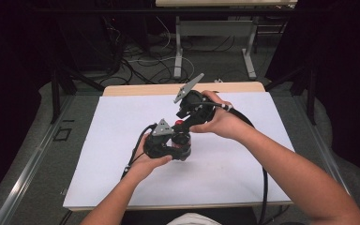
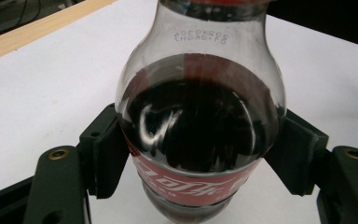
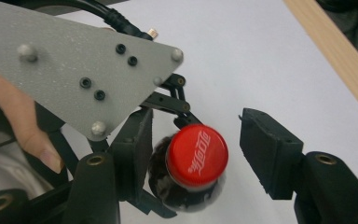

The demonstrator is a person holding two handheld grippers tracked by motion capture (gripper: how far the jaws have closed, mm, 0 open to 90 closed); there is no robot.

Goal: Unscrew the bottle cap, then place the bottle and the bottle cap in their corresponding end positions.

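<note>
A small cola bottle [image 2: 200,130] with dark drink and a red label stands upright on the white table top [image 1: 112,154]. My left gripper [image 2: 200,158] is shut on its body, a black pad pressed against each side. In the high view this gripper [image 1: 183,145] sits at the table's middle. The bottle's red cap [image 3: 196,155] lies between the jaws of my right gripper [image 3: 193,149], which come down from above. Those jaws stand open, with a gap between the cap and each pad. The grey plate [image 3: 74,70] of the left gripper covers the upper left of the right gripper view.
The table's wooden far edge [image 1: 136,89] shows beyond the white sheet. Behind it are the legs of another table [image 1: 178,51] and loose cables on the floor. A black cable [image 1: 264,183] trails from the right gripper over the near right edge.
</note>
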